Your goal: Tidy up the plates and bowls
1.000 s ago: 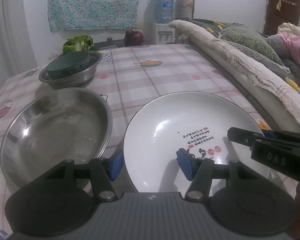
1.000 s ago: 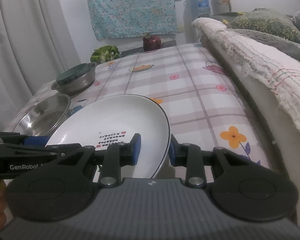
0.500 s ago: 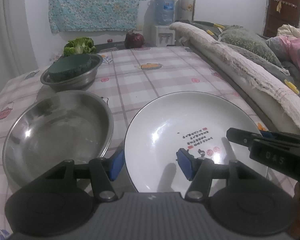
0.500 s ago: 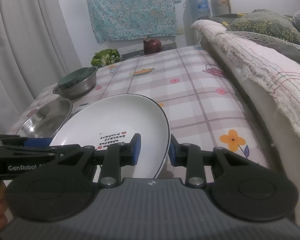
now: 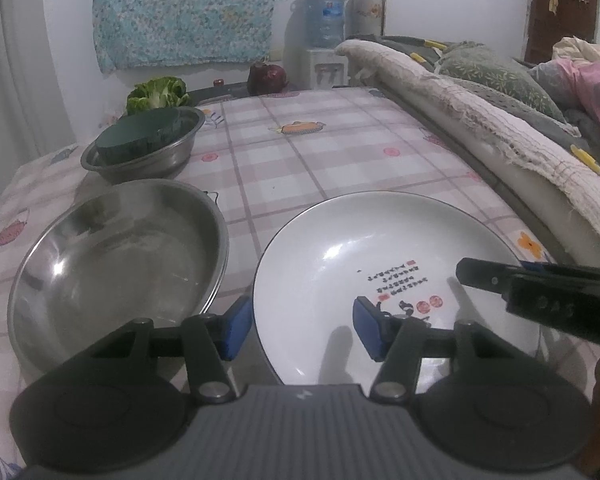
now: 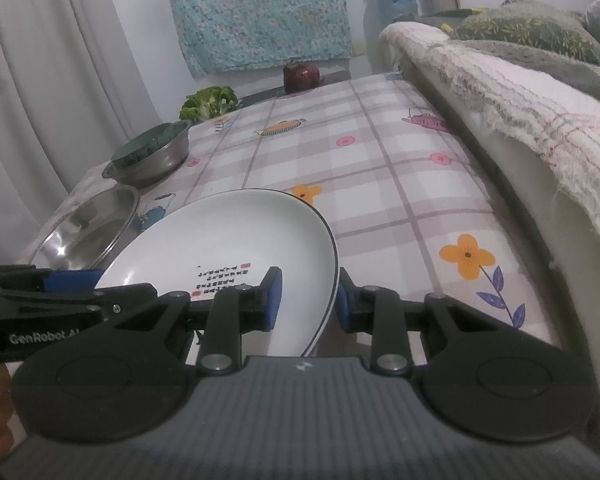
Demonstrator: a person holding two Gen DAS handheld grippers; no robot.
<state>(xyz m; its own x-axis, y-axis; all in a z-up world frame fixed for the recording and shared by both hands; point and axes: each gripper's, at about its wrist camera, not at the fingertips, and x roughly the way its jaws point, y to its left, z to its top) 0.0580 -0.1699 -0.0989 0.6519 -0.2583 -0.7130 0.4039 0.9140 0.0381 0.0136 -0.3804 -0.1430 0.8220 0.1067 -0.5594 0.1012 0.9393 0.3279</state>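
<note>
right gripper (image 6: 306,300), hand-held: clenched on the right rim of the white plate (image 6: 228,240), one blue pad inside the dish and one outside, so that the plate is pinched by its edge and its right side appears tipped up off the checked tablecloth (image 6: 380,168); whether it is fully clear of the cloth cannot be told. left gripper (image 5: 298,328): released, its jaws having just been closing, set astride the plate's left rim with one pad outside and one over the printed centre, neither pressing; it is judged to be placed there to take a second hold on a wide, slippery dish. large steel bowl (image 5: 116,264): empty, just beside the plate on the left, a likely nesting place. small steel bowl (image 5: 148,148): further back, a dark green dish (image 5: 140,136) held inside it. greens (image 5: 156,94) and a dark red vegetable (image 5: 268,74): at the far edge, well apart.
</note>
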